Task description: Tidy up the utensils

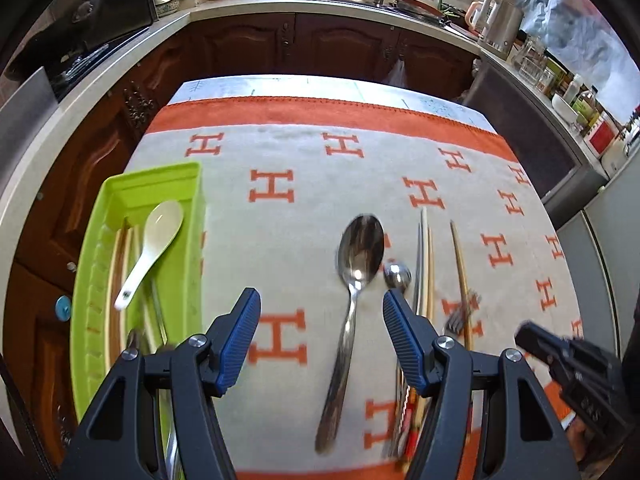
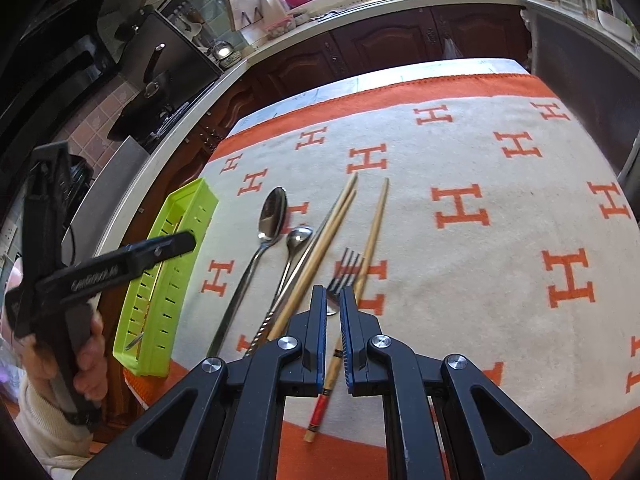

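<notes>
**Left hand-held gripper (image 1: 320, 320) open above the large spoon (image 1: 356, 272); right hand-held gripper (image 2: 332, 300) closed, empty, over the fork (image 2: 344, 276).**
Judged best: centre the jaws on the spoon's handle, close, then carry it to the green tray (image 1: 188, 216) at 9 o'clock. The loose utensils lie mid-tabletop (image 1: 304, 216). The cloth repeats the letter "H"; the gripper's lettering is unreadable.

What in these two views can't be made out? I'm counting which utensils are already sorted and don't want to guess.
- Green tray, left wrist view: the utensils under the white spoon are blurred and their near ends hidden by the left tool.
- Green tray, right wrist view: only its slotted side shows; the contents are hidden.
- Fork, right wrist view: its handle is hidden behind the right tool.
- Fork, left wrist view: blurred.
</notes>
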Tool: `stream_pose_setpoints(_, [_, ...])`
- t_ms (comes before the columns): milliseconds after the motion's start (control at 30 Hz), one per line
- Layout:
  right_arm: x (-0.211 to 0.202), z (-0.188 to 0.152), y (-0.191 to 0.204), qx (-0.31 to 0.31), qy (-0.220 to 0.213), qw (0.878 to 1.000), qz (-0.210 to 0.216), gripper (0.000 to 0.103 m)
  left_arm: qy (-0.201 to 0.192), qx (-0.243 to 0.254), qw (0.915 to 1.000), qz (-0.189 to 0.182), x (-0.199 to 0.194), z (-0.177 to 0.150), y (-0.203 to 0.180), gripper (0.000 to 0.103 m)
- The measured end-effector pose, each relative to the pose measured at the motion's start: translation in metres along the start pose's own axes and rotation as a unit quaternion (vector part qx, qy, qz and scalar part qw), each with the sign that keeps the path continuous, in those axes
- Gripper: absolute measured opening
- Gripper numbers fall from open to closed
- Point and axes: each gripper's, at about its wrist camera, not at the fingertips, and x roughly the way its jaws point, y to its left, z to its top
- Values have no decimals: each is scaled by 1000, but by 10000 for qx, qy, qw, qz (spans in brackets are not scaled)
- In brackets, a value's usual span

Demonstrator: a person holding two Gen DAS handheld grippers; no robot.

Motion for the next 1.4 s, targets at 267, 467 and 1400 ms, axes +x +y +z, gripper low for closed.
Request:
stream_pose_setpoints(267, [9, 1, -25, 213, 68, 9997, -34, 7, 202, 33, 9994, -277, 60, 28, -6, 62])
stream_pose_setpoints(467, [19, 1, -40, 357, 145, 9993, -20, 7, 401, 304, 9986, -183, 86, 27, -17, 59])
stream_pose_setpoints(1400, [54, 21, -23, 216, 67, 9991, 347, 26, 103, 119, 9966, -808, 64, 9, -1, 0])
